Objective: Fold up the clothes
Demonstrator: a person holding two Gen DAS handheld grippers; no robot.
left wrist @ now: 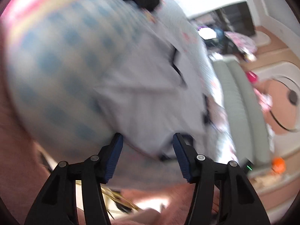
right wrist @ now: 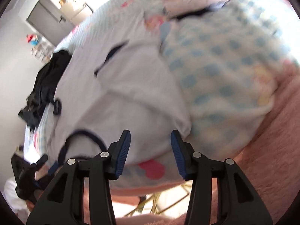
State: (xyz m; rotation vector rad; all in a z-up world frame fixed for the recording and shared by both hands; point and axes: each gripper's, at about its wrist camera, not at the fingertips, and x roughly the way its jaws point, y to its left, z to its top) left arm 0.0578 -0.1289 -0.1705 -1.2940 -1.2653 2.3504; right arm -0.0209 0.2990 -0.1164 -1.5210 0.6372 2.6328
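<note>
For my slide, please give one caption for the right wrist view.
Open right hand-held gripper above a white shirt lying beside a blue-checked cloth on a pink blanket; image blurred.

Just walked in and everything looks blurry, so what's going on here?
A person is folding clothes on a bed with a hand-held gripper in each hand. The left hand-held gripper and the right hand-held gripper are both open, holding nothing, above a white garment with dark trim. It lies beside a blue-checked blanket. A dark garment lies off to the side.
</note>
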